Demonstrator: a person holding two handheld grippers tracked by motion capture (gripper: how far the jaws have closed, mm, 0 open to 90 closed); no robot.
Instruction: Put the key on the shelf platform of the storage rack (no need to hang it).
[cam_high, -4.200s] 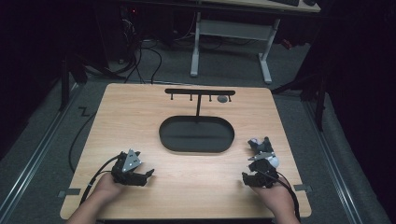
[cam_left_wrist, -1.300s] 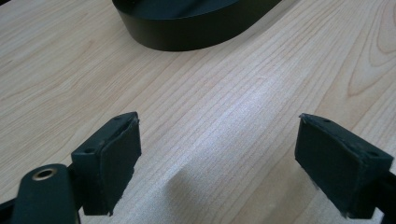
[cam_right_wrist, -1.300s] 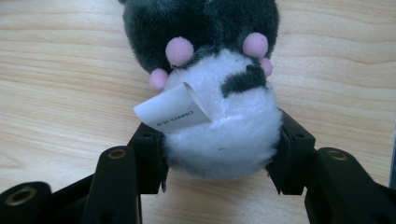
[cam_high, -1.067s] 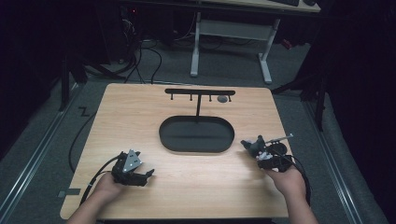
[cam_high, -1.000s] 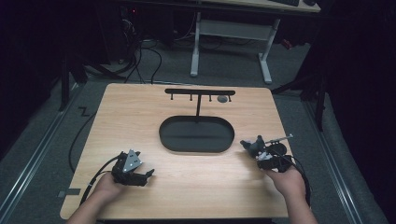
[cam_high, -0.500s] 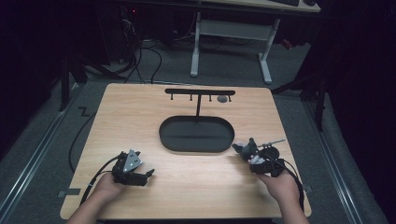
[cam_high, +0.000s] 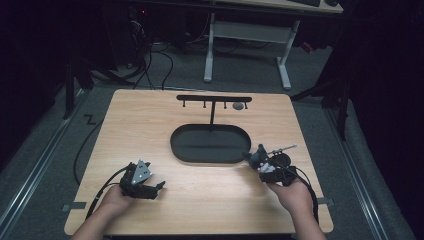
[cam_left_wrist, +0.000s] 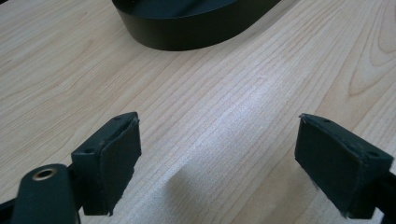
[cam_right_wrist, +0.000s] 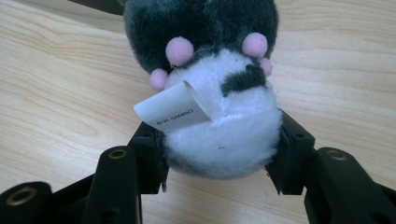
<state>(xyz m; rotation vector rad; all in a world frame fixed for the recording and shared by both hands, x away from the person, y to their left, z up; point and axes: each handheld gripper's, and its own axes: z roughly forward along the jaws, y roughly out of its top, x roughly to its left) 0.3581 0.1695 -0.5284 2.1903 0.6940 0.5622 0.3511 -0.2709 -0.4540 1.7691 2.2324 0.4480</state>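
Here, on the light wooden table (cam_high: 150, 130), the left gripper (cam_high: 159, 187) sits low near the front-left corner, held in the person's left hand (cam_high: 116, 200). Its black cable (cam_high: 102, 187) loops off toward the table's left edge. In the left gripper view the two black padded jaws stand wide apart with bare wood grain between them, gripping nothing; the rim of the black oval tray (cam_left_wrist: 196, 28) crosses the top of that view.

At table centre the black oval tray (cam_high: 210, 145) lies flat. Just behind it rises a thin black T-shaped stand (cam_high: 213, 102), its crossbar carrying small pegs; a small grey round item (cam_high: 239, 106) hangs near the crossbar's right end, too small to identify.

Right of the tray, the right gripper (cam_high: 256, 161) is held by the person's right hand (cam_high: 295, 192), its tip just beside the tray's right end. Its jaws are clamped on a small grey-and-white plush toy (cam_high: 257, 156). In the right gripper view the plush toy (cam_right_wrist: 219, 93) is squeezed at its white lower half between both pads, dark grey fur above, small pink pompoms across the middle, and a curled white fabric tag (cam_right_wrist: 175, 109) sticking out at the left. The toy hangs over bare wood, with the tray edge just behind it.
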